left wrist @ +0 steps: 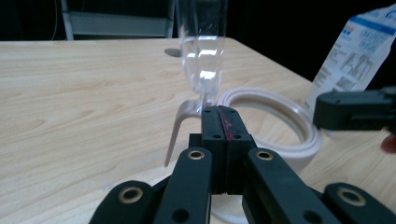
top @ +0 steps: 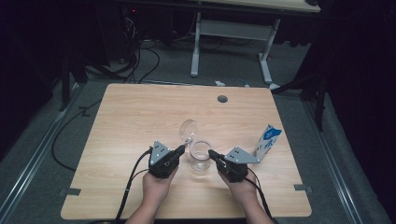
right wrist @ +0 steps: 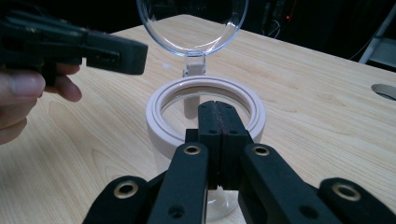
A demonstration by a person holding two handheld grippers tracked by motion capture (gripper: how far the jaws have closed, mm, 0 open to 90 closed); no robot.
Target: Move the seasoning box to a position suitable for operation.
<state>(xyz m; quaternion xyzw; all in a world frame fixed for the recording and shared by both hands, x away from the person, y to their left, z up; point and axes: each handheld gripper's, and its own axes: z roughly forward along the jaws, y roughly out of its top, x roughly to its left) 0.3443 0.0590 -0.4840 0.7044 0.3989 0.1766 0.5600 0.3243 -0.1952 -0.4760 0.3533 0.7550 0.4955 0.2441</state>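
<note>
A clear glass jar (top: 200, 158) with a white rim (right wrist: 161, 100) stands at the table's middle front. Its clear domed lid (top: 189, 130) is swung open and stands upright behind the rim (right wrist: 191, 23). My left gripper (top: 180, 150) comes in from the jar's left. Its jaws are shut together, with the tips (left wrist: 223, 112) right at the lid's lower edge (left wrist: 205, 88), beside a white clasp lever (left wrist: 180, 128). My right gripper (top: 212, 154) is on the jar's right. It is shut too, its tips (right wrist: 217, 107) over the near side of the rim.
A blue and white carton (top: 267, 142) stands just right of my right gripper. A round grommet hole (top: 222, 99) is at the table's far side. Beyond the table (top: 140, 112) are another desk's white legs (top: 195, 51) and floor cables.
</note>
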